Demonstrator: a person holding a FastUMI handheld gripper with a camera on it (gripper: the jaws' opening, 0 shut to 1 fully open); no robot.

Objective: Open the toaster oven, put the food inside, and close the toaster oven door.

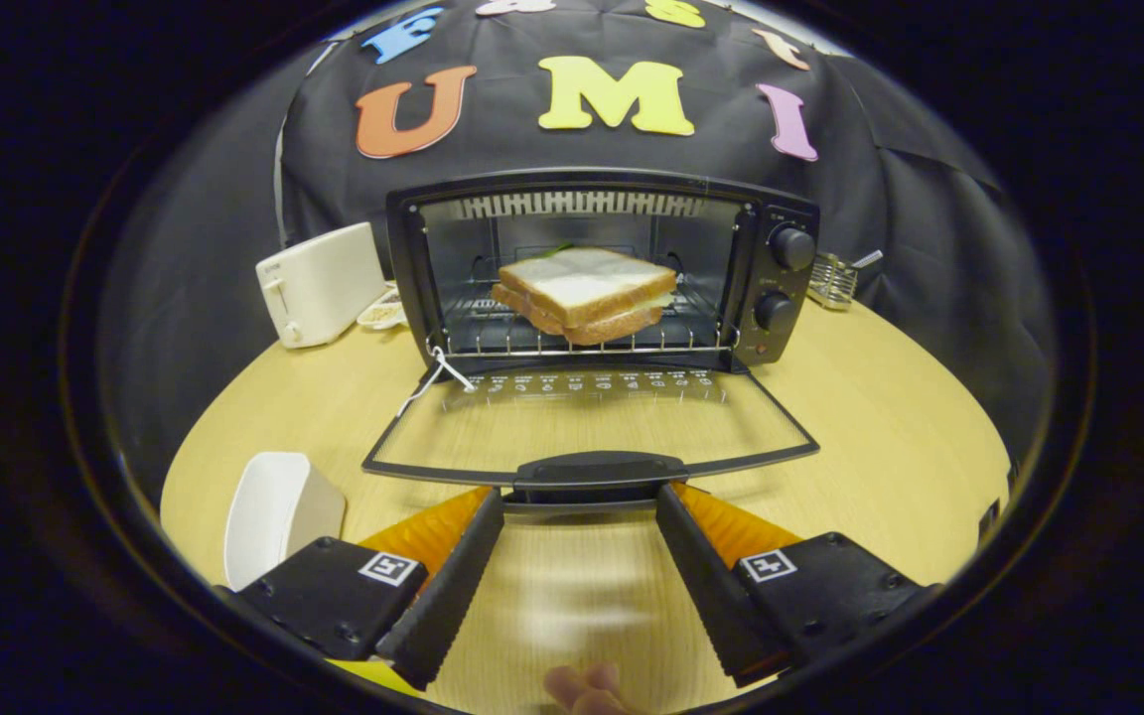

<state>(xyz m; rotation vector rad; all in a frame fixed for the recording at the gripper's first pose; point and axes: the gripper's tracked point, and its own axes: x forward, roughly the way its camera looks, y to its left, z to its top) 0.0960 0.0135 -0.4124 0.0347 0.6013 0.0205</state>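
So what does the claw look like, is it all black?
Mostly. The claw has two long black fingers with ribbed inner faces and orange backs. Each sits on a chunky black block with screw holes, topped by a small white square sticker printed with a black pattern. It is open.

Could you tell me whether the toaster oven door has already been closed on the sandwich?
No, the door lies folded down flat, the sandwich sits on the rack, and the open gripper is at the door handle.

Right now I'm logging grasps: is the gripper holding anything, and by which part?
Nothing is held. The gripper is open, its fingertips flanking the door handle without pressing it.
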